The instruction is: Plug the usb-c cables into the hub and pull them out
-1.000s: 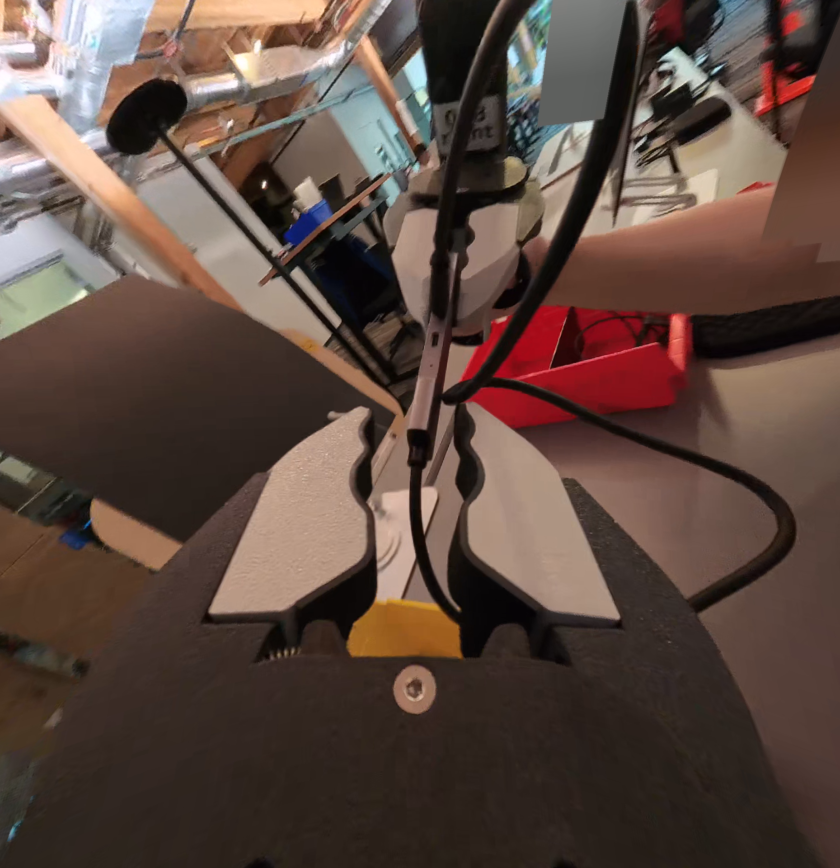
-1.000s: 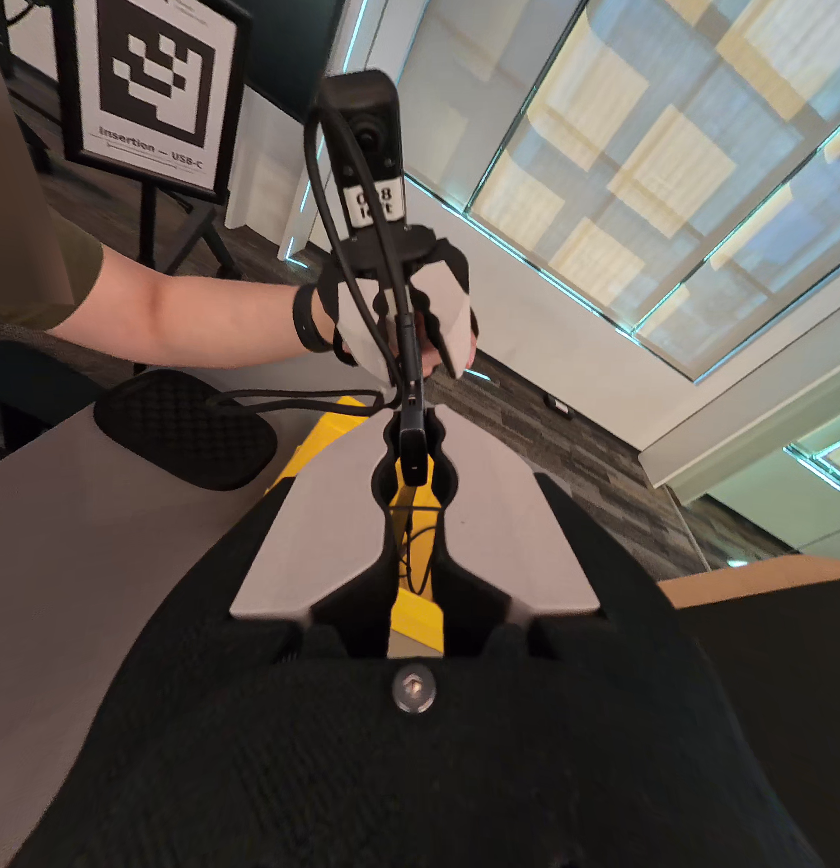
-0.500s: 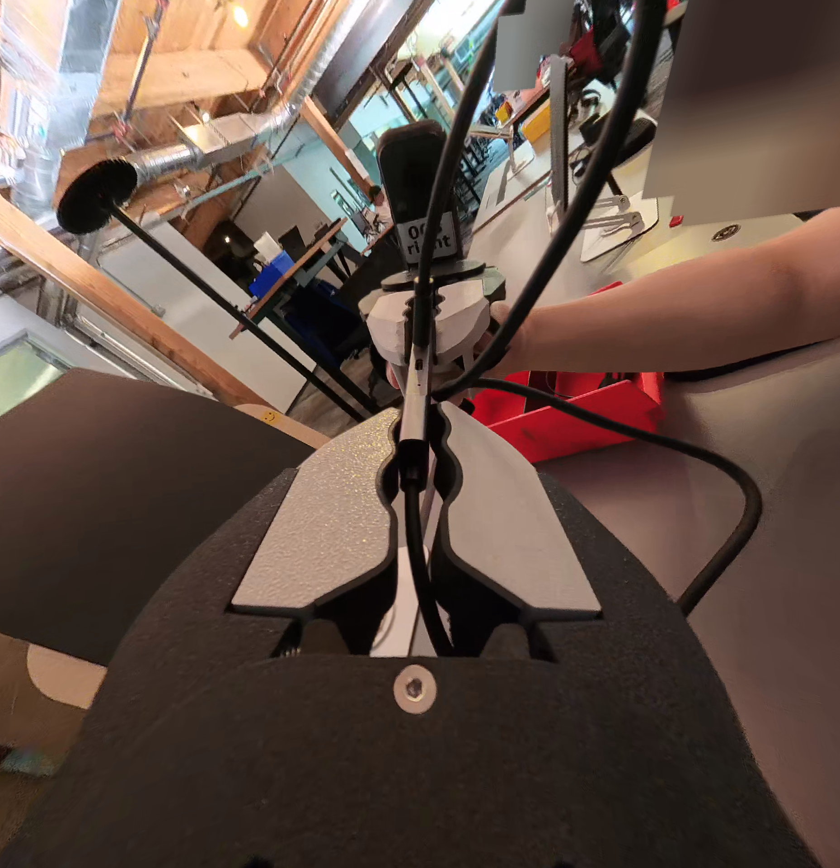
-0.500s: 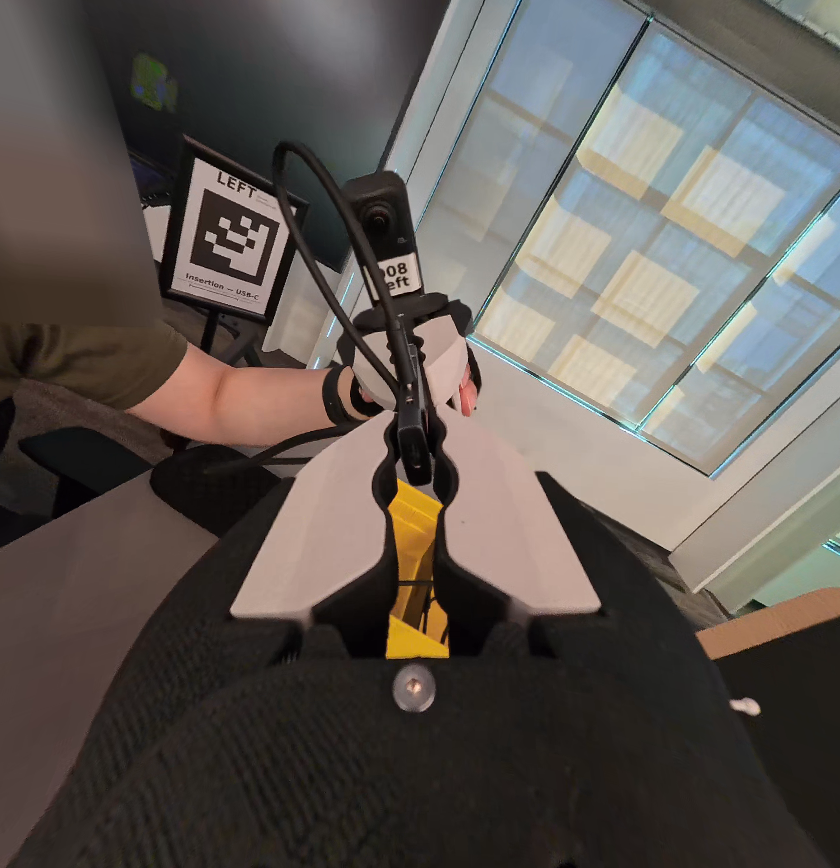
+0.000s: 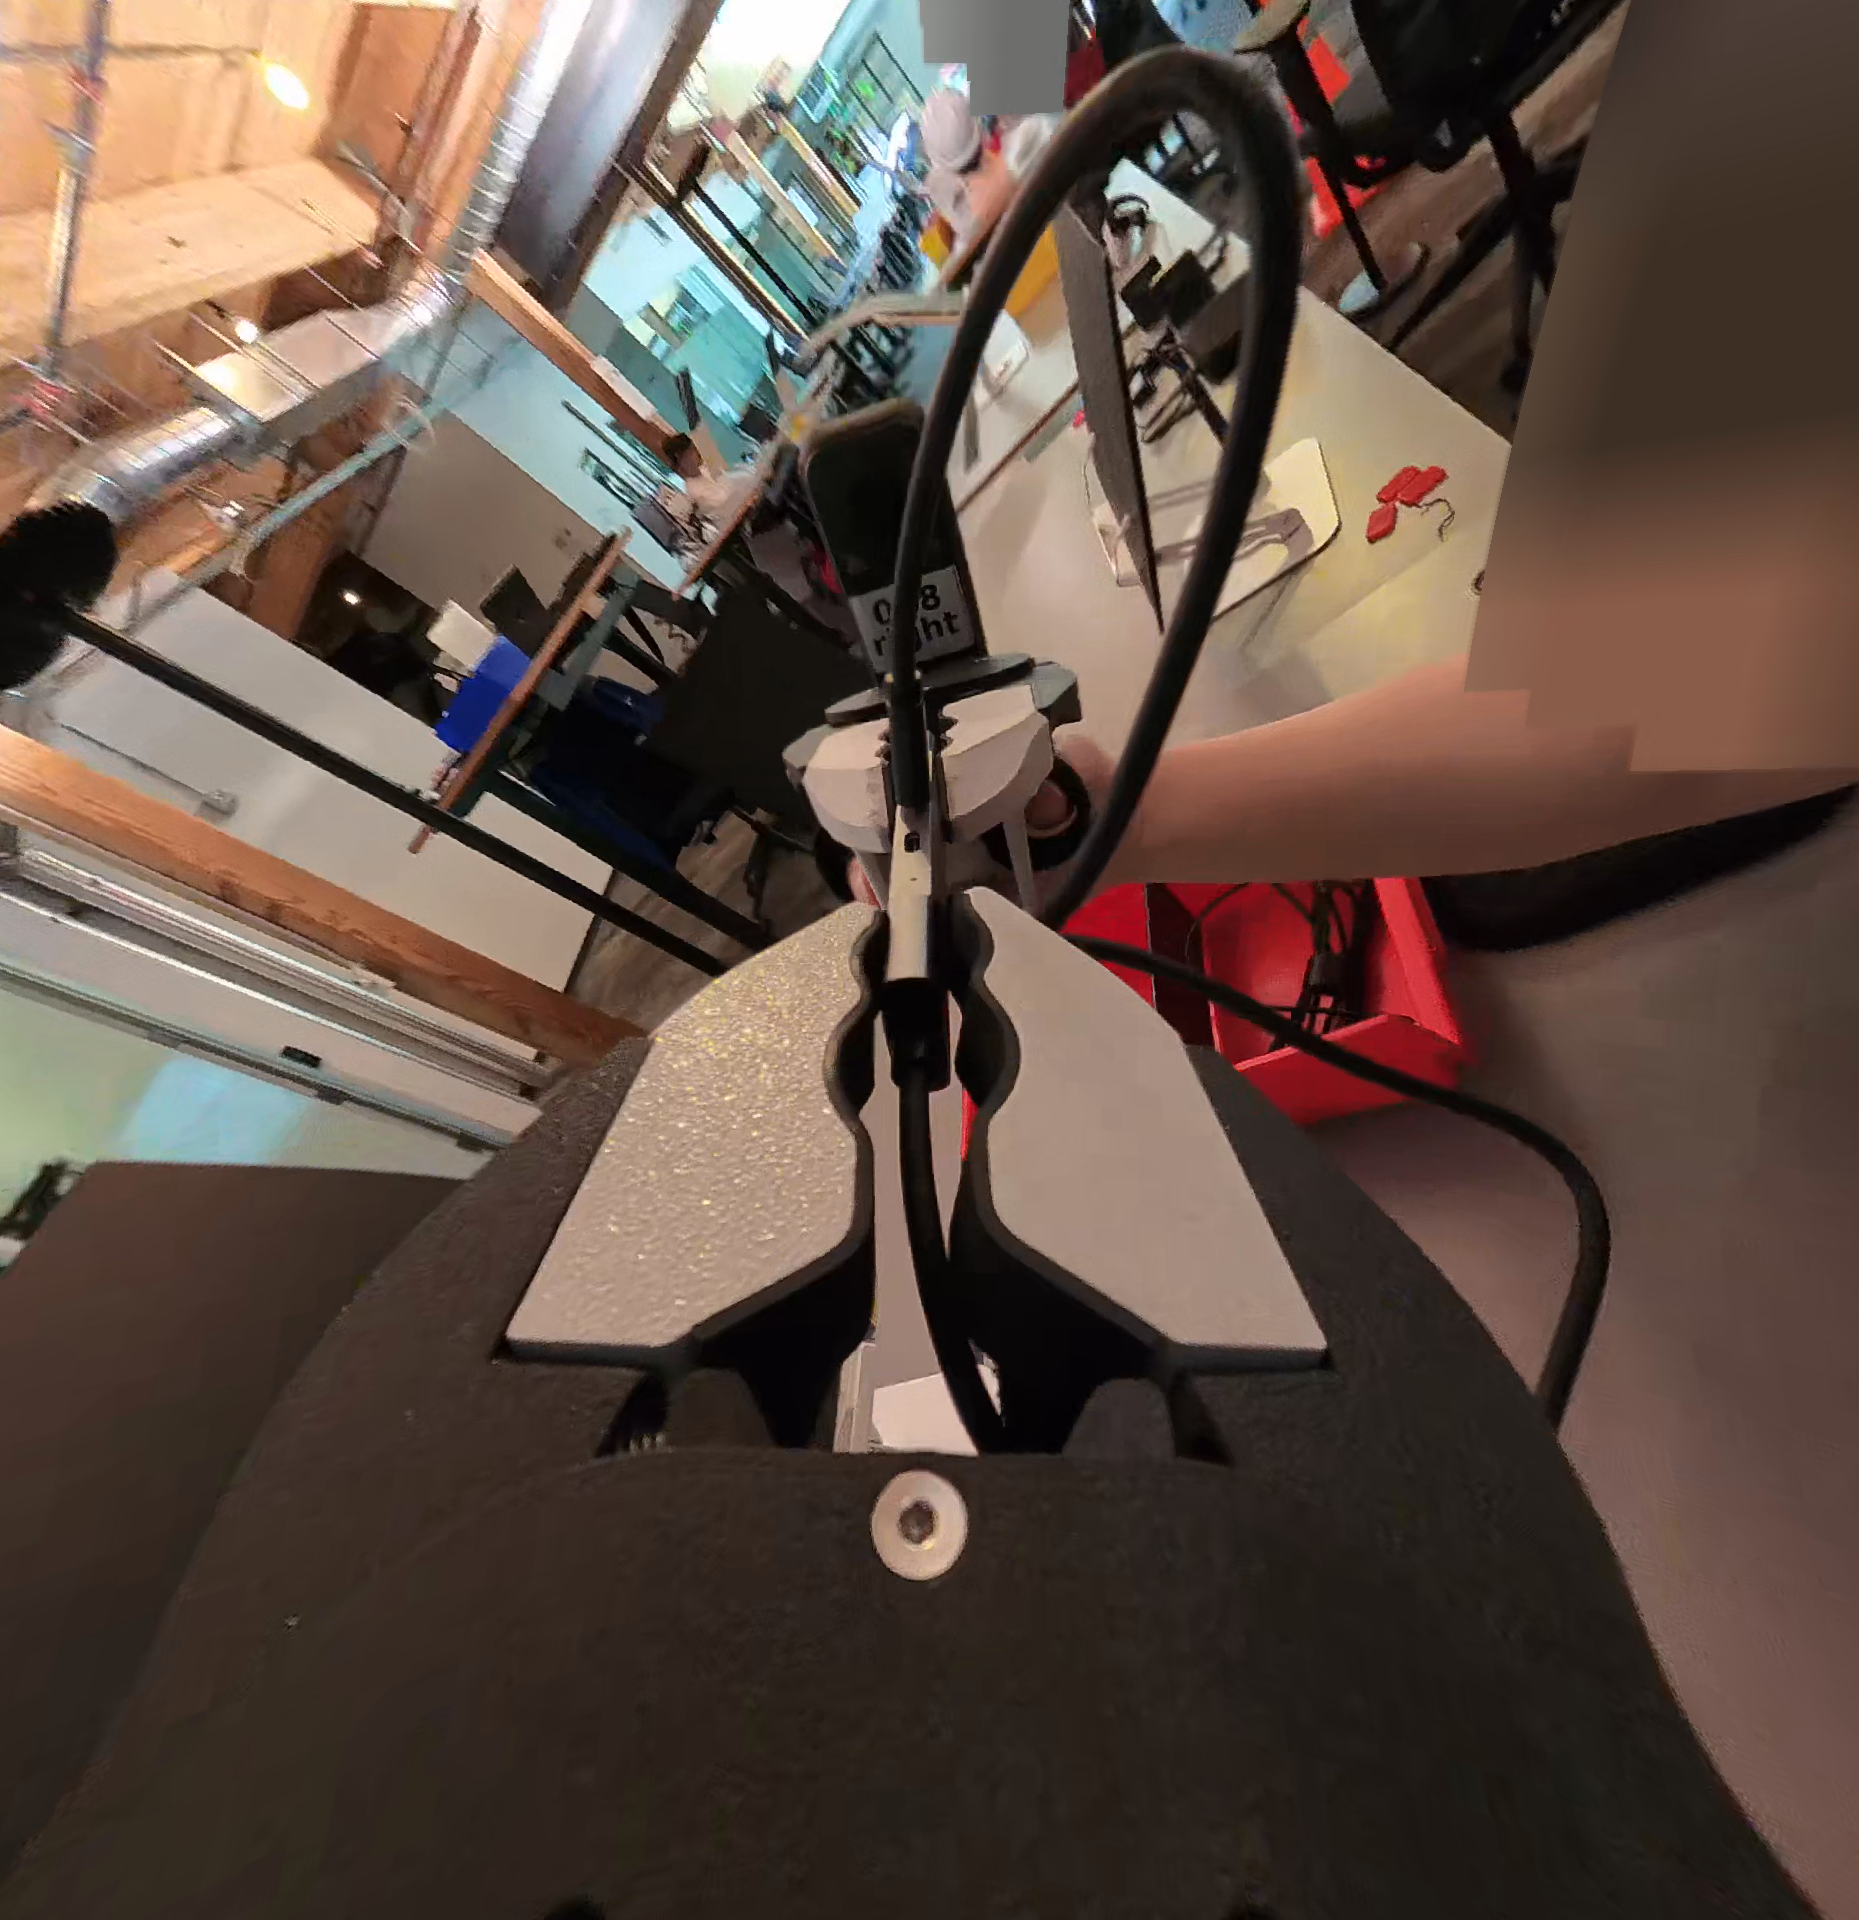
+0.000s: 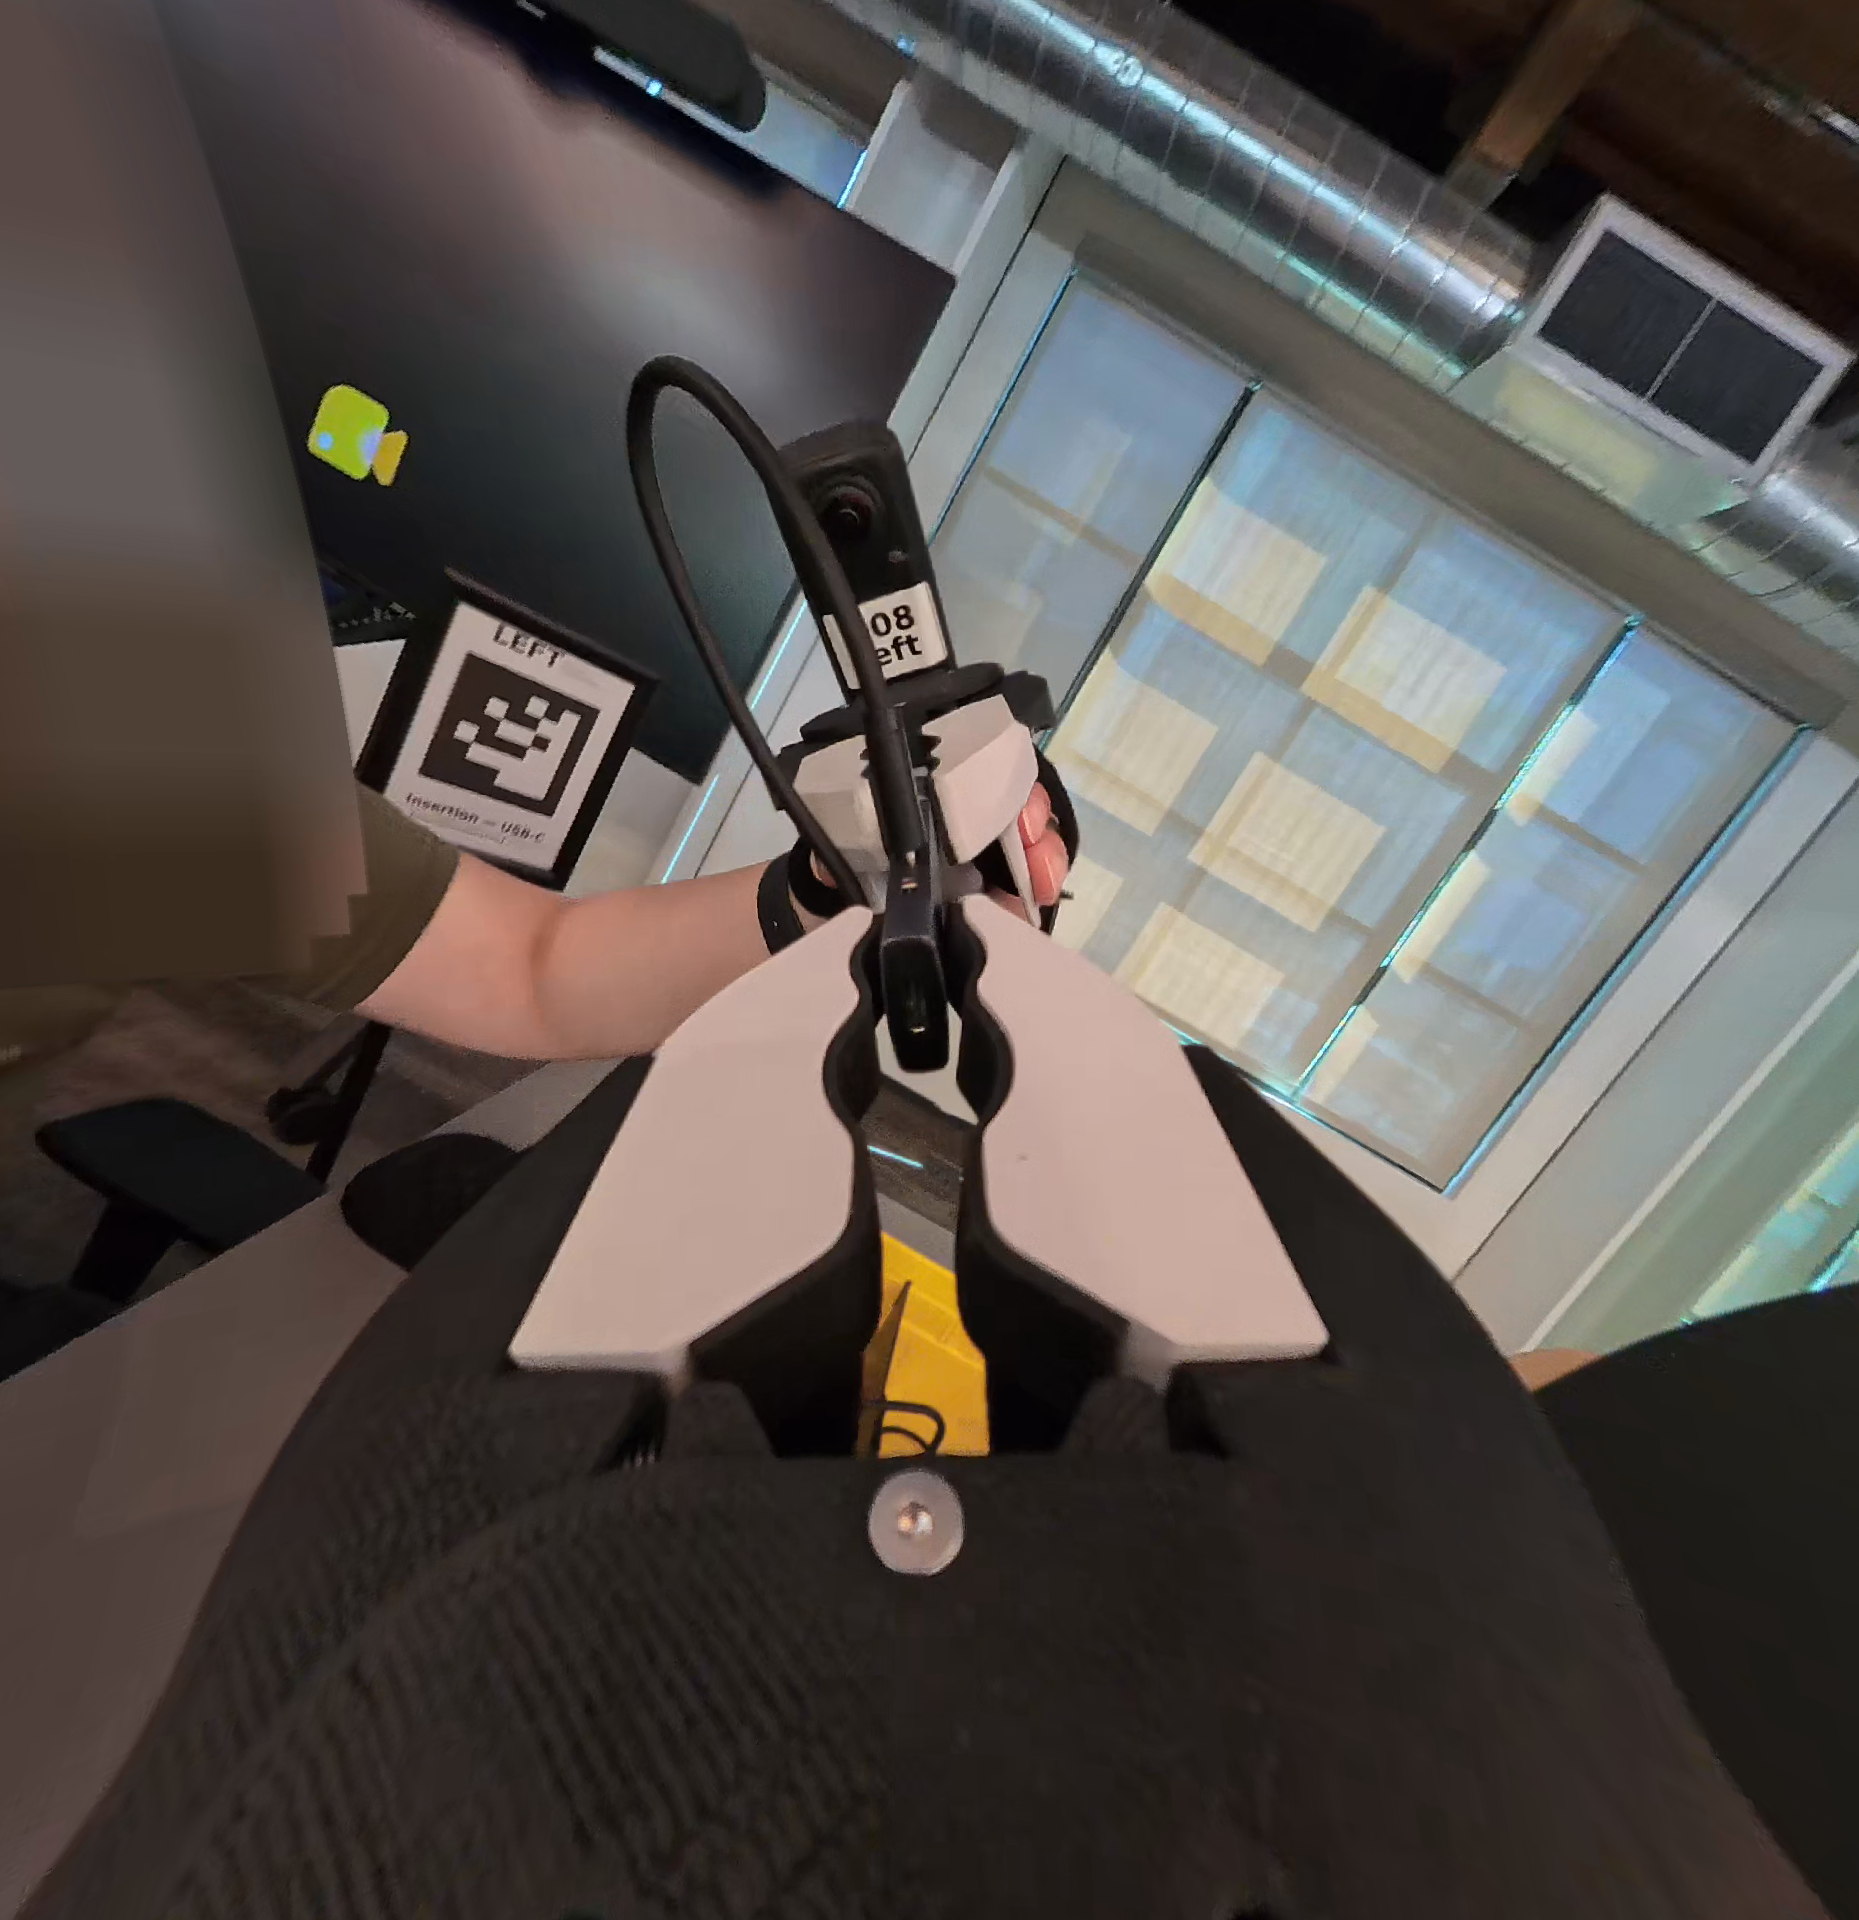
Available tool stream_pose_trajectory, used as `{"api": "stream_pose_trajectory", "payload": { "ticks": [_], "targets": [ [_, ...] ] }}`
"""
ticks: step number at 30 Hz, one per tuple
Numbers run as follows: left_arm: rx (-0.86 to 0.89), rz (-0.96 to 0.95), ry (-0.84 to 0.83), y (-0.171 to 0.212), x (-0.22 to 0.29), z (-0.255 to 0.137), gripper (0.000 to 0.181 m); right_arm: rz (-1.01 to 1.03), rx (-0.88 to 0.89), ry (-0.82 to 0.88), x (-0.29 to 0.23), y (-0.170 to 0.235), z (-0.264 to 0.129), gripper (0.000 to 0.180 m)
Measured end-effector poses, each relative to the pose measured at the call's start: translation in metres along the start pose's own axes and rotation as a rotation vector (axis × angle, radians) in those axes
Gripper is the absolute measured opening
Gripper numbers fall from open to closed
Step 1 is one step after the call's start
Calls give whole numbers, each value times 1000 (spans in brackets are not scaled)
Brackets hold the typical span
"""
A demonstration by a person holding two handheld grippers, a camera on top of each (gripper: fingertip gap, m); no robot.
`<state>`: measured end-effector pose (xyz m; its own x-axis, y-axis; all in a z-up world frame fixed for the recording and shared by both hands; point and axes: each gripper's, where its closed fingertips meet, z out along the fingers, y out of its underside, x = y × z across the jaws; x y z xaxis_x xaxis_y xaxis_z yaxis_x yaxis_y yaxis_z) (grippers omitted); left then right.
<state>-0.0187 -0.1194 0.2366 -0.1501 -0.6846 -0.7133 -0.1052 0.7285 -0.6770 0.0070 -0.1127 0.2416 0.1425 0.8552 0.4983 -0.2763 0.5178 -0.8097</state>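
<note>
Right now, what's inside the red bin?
Dark cables lie inside the red bin. Its near-left part is hidden behind the left claw, so any other contents can't be seen.

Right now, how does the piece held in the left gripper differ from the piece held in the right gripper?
The usb-c cable plug in the left gripper is slim; the hub in the right gripper is a broader block. The plug trails a black cable back toward the camera; the hub's near end shows a slot and no cable. Both are black and clamped in the fingertip notches.
</note>
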Motion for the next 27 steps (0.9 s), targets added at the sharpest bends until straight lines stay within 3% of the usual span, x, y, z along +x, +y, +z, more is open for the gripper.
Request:
{"api": "stream_pose_trajectory", "payload": {
  "ticks": [7,12,15,19,27],
  "targets": [
    [-50,-16,35,-32,-25,24,16,16,-9,23,9,-32,-16,11],
    [47,-27,2,-44,-14,23,7,31,2,14,-6,-20,-17,11],
    [5,0,-29,-29,-4,25,0,38,6,26,-11,-11,-17,11],
    [-68,-20,-62,-4,9,27,15,30,29,-1,-24,-8,-13,11],
    [5,-148,-80,33,25,20,17,33,-71,-6,-25,22,-3,10]
  ]
}}
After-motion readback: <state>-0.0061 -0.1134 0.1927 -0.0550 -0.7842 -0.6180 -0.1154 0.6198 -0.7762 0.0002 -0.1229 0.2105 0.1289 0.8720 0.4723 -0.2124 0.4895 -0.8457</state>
